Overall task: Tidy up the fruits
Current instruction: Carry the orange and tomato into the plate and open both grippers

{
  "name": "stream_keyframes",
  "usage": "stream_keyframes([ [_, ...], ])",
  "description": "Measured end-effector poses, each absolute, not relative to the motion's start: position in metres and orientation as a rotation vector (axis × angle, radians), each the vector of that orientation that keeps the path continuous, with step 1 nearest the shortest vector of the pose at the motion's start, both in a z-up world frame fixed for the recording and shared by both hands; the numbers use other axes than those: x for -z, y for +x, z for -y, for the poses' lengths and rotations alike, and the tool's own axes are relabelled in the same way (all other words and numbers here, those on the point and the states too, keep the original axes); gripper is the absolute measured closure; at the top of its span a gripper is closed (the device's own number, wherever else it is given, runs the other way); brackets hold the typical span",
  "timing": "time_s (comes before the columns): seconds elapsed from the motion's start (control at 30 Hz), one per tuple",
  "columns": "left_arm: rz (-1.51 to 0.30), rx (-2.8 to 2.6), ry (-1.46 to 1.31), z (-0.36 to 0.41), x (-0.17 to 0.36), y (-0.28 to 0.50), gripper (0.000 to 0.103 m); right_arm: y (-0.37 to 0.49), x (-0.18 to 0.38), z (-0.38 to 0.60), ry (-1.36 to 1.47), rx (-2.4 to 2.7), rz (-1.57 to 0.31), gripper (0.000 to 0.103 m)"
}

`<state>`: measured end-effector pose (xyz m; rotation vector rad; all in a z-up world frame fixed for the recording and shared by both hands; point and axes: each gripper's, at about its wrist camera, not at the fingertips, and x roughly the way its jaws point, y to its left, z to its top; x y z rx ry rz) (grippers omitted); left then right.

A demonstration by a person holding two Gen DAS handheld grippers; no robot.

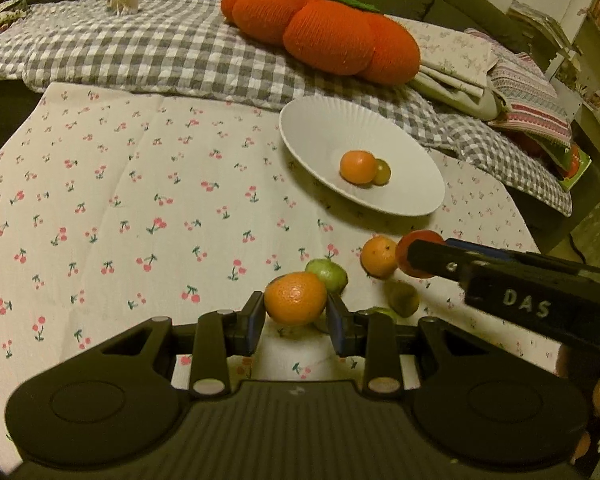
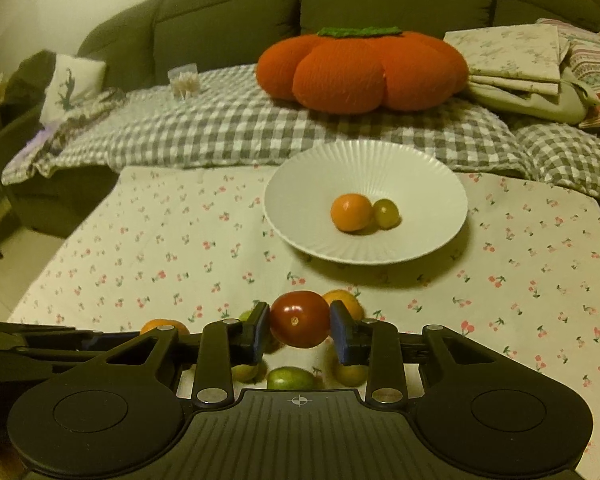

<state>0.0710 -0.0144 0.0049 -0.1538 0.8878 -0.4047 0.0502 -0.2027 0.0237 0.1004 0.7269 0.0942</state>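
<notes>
Currently both grippers are loaded. The left gripper (image 1: 296, 318) pinches a round orange tangerine (image 1: 295, 298) between its blue pads, jaws pressed on either side of it. The right gripper (image 2: 300, 330) likewise clamps a glossy red tomato (image 2: 299, 319); no gap shows between pads and skin.

Destination: the white ribbed ceramic plate (image 2: 440, 184), standing further back on the cherry-print tablecloth (image 1: 120, 200). It already holds one small orange fruit (image 2: 351, 212) touching a small green fruit (image 2: 386, 213).

Still loose on the cloth, near the grippers: another orange fruit (image 1: 378, 257), a pale green fruit (image 1: 332, 274), a duller green one (image 1: 402, 298), and more partly hidden under the right gripper's jaws.

Step in hand, as judged: pick completed on both sides, transport to the plate pending.

Next move calls for: carrying each fruit forward over the plate rim, lowering before release, and placing beside, not on, the two fruits there so nothing rolls. The two grippers sit close together; stagger them to avoid a clash.
</notes>
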Motion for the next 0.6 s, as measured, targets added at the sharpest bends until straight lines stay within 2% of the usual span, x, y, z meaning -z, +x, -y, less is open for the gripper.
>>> stream_keyframes([
  [0.6,-0.786,0.429,-0.121,0.027,-0.027,0.099,0.072,0.051,-0.043,0.246,0.221,-0.044,-0.674,0.072],
])
